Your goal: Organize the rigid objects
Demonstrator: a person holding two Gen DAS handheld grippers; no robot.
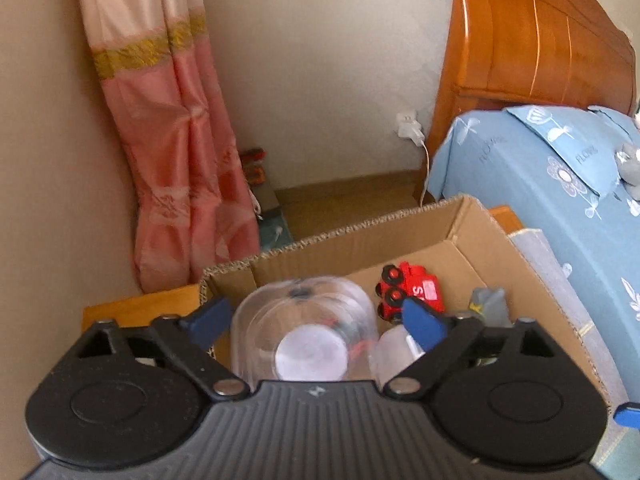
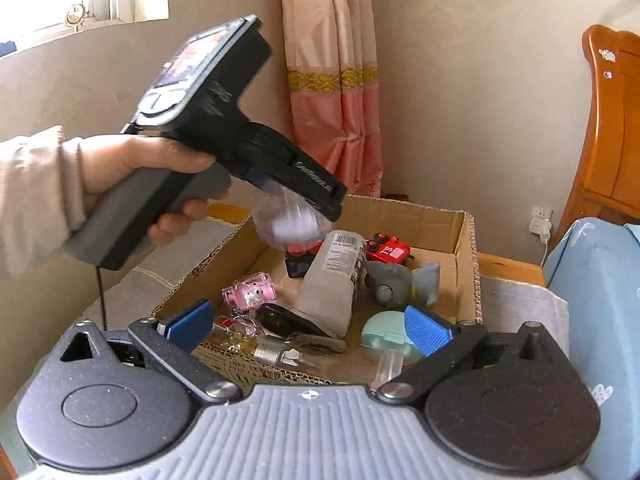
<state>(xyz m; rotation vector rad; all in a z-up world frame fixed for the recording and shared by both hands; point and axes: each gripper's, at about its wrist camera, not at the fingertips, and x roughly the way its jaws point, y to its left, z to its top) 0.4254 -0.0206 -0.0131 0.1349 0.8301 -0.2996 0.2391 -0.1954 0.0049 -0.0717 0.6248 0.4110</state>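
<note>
My left gripper (image 1: 316, 320) is shut on a clear plastic jar with a white lid (image 1: 308, 332) and holds it above the cardboard box (image 1: 360, 236). In the right wrist view the left gripper (image 2: 296, 204) and the blurred jar (image 2: 288, 224) hang over the box's far left corner. My right gripper (image 2: 308, 326) is open and empty over the near edge of the box (image 2: 464, 240). Inside lie a red toy fire truck (image 2: 390, 250), a grey toy (image 2: 404, 284), a frosted bottle (image 2: 332, 284), a pink toy (image 2: 252, 290), a glass bottle (image 2: 272, 348) and a mint disc (image 2: 384, 332).
A bed with a blue sheet (image 1: 560, 184) and a wooden headboard (image 1: 540, 32) stands right of the box. A pink curtain (image 1: 176, 140) hangs in the corner. A charger (image 1: 410, 126) is plugged into the wall.
</note>
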